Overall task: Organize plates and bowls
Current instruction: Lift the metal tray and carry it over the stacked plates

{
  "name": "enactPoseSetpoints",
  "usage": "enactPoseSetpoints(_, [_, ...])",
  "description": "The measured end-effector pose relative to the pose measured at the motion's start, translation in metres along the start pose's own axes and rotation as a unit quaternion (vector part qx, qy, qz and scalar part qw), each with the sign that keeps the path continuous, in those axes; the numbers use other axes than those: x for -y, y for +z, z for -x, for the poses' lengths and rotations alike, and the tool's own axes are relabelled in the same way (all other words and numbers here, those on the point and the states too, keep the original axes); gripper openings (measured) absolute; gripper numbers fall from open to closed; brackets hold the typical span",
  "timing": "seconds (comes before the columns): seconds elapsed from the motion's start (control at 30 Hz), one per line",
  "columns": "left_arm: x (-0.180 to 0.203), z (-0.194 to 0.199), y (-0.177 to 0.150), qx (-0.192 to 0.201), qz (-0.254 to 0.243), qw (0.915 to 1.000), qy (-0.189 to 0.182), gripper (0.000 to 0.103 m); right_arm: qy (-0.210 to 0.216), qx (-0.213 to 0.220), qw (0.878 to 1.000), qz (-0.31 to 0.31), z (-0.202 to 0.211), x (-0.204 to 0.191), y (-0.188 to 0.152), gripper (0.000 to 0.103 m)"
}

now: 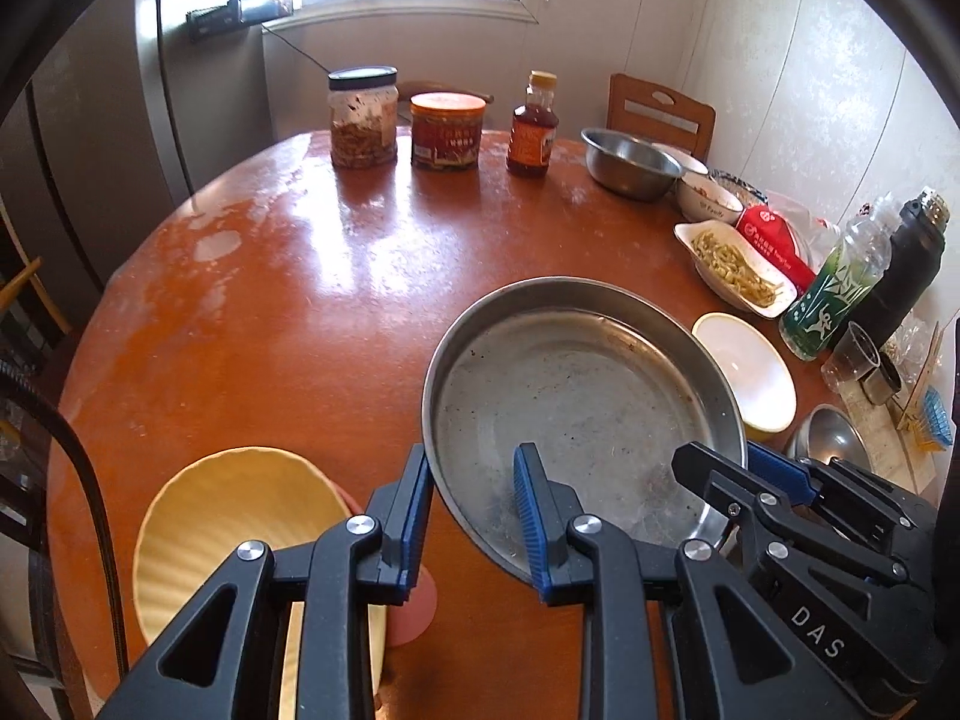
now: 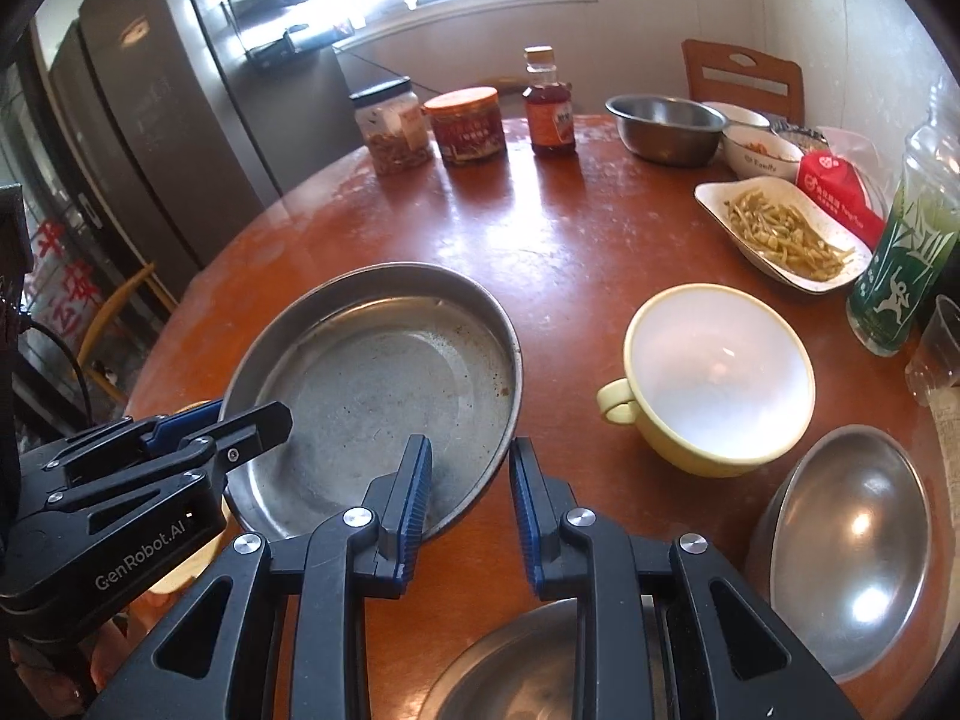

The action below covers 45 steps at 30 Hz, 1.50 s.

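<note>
A wide, shallow steel pan (image 1: 570, 396) (image 2: 372, 384) hangs slightly tilted over the round brown table (image 1: 288, 276), held from both sides. My left gripper (image 1: 471, 516) is shut on the pan's near-left rim, with one blue pad inside the wall and one outside. My right gripper (image 2: 468, 504) is shut on the opposite rim in the same way. Each gripper also shows in the other view: the right gripper (image 1: 750, 468) and the left gripper (image 2: 240, 426). A yellow wavy bowl (image 1: 240, 516) sits to the pan's left. On the pan's right are a pale yellow handled bowl (image 2: 720, 372) and a steel bowl (image 2: 852, 552).
Another steel dish (image 2: 516, 672) lies below my right gripper. At the back stand two jars (image 1: 363, 117), a sauce bottle (image 1: 531, 126) and a steel bowl (image 1: 630, 162). Along the right edge are a dish of food (image 2: 786, 234), a green bottle (image 2: 906, 252) and a black flask (image 1: 906, 276).
</note>
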<state>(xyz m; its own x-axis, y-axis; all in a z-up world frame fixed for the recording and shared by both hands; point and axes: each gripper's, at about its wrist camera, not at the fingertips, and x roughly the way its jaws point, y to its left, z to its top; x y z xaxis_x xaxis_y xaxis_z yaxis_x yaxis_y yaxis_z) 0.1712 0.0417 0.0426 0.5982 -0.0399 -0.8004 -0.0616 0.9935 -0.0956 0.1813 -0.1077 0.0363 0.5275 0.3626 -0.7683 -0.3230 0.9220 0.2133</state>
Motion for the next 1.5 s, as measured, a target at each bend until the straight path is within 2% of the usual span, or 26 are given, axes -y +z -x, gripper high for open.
enactPoseSetpoints(0.6, [-0.032,0.051,-0.024,0.039,0.029,0.9987,0.014,0.028,0.021,0.032,0.998,0.042,0.037,-0.048,-0.011,0.028])
enactPoseSetpoints(1.17, [-0.094,0.085,-0.040,0.070,0.073,0.9939,0.045,0.028,0.057,0.045,0.993,0.090,0.035,-0.119,-0.010,0.028])
enactPoseSetpoints(1.5, [-0.129,0.089,-0.053,0.068,0.099,0.9908,0.061,0.028,0.072,0.034,0.990,0.119,0.016,-0.154,-0.014,0.028])
